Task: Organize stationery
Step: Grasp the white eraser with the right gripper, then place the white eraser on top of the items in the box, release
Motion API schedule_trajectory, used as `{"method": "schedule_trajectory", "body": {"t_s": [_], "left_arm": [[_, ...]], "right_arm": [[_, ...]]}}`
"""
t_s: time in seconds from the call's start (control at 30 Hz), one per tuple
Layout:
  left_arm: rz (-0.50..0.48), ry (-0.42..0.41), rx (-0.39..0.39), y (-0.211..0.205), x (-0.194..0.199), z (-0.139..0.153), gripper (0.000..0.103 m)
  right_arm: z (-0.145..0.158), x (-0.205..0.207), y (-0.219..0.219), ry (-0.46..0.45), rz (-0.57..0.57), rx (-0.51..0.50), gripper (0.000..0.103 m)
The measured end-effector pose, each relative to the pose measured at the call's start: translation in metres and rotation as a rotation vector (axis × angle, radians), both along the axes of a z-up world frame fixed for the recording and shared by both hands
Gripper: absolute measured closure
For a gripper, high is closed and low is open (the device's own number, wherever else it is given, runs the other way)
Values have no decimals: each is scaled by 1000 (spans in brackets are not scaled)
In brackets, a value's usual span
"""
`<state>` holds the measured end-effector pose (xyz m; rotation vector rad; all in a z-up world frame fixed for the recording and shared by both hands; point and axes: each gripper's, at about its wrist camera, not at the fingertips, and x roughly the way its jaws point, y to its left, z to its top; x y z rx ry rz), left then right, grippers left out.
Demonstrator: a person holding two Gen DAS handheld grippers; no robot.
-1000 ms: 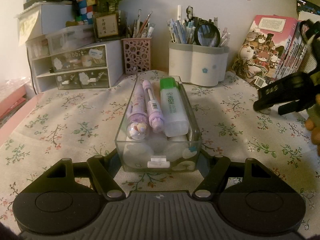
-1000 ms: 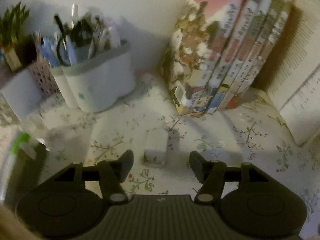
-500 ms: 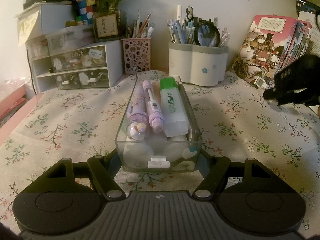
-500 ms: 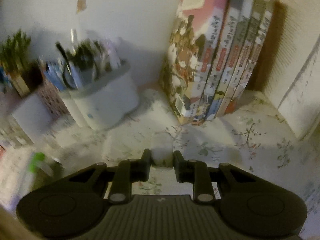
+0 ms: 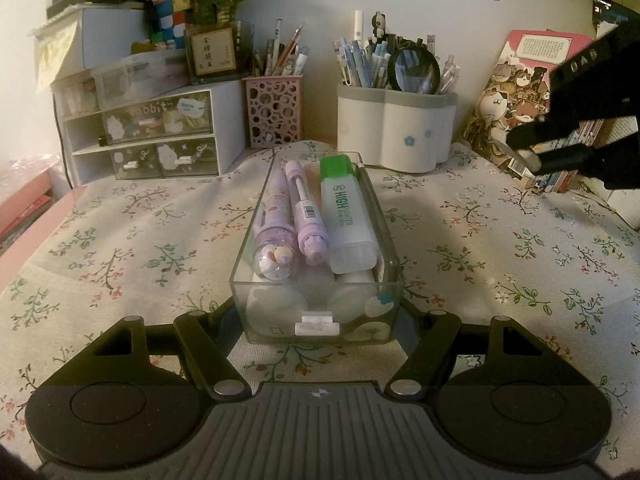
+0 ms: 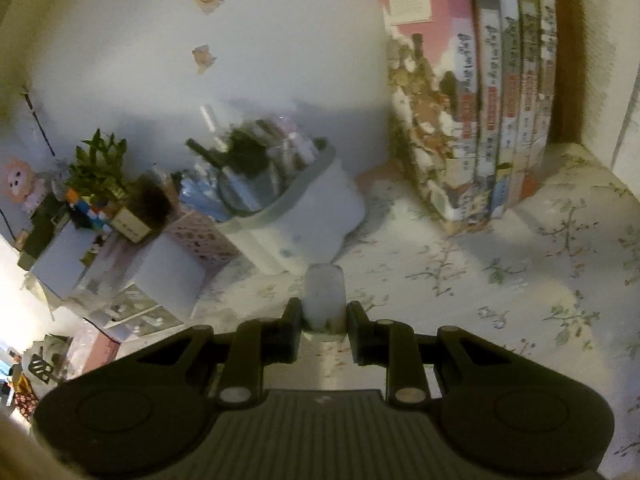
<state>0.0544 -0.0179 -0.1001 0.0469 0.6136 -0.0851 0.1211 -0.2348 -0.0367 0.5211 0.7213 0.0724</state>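
1. The right gripper [image 6: 323, 316] has closed on a small white eraser [image 6: 323, 294] that lay loose on the tablecloth [image 5: 500, 248] a second ago; the eraser now sits between its jaws, off the cloth.
2. In the left view that gripper [image 5: 532, 152] has risen in front of the books [image 5: 516, 108].
3. The left gripper [image 5: 320, 320] has not moved; it clamps the near end of the clear tray [image 5: 394, 248].
4. The tray already holds two purple pens [image 5: 294, 216] and a green highlighter [image 5: 346, 208], so the eraser likely goes there next.
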Motion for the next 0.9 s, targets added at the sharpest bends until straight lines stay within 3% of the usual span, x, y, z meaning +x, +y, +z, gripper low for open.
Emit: {"method": "schedule_trajectory", "body": {"t_s": [0.43,0.9], "left_arm": [[0,0,0,0,0,0,31],[-3,0,0,-1,2,0,31]], "right_arm": [[15,4,52,-17,161,7,77],[7,17,111,27,309,-107,77]]}}
